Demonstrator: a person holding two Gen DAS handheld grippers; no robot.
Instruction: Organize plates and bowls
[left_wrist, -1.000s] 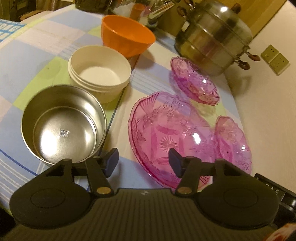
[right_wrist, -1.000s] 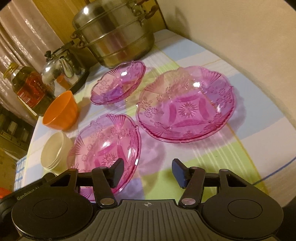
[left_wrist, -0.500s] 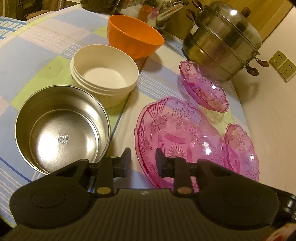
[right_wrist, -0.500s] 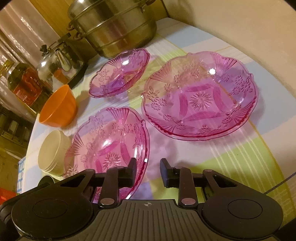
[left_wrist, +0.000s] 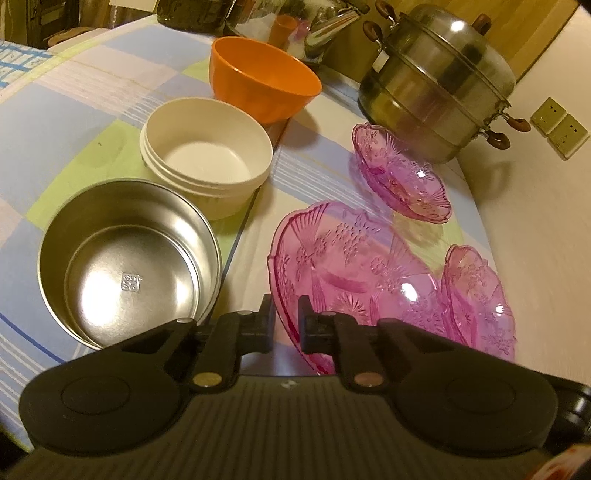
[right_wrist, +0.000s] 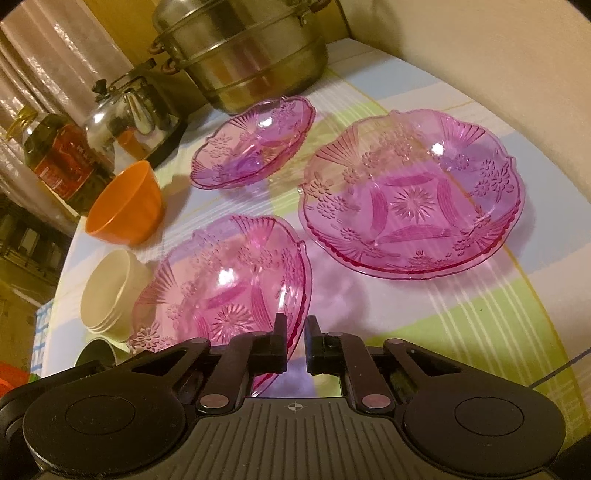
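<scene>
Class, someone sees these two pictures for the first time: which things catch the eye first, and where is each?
Three pink glass plates dominate; the nearest pink plate has its rim between the fingers of both the right gripper and the left gripper. An orange bowl sits behind a white bowl, and a steel steamer pot stands by the wall.

I see 3 glossy, translucent pink plates (right_wrist: 410, 199) with pressed flower relief, looking like glass or clear plastic. The steel bowl (left_wrist: 129, 258) shows a brushed, shiny finish; the cream bowl (left_wrist: 207, 151) and orange bowl (left_wrist: 262, 79) look like smooth matt plastic. The steamer pot (left_wrist: 436, 77) is polished metal, on a striped, low-sheen tablecloth (left_wrist: 74, 110).
</scene>
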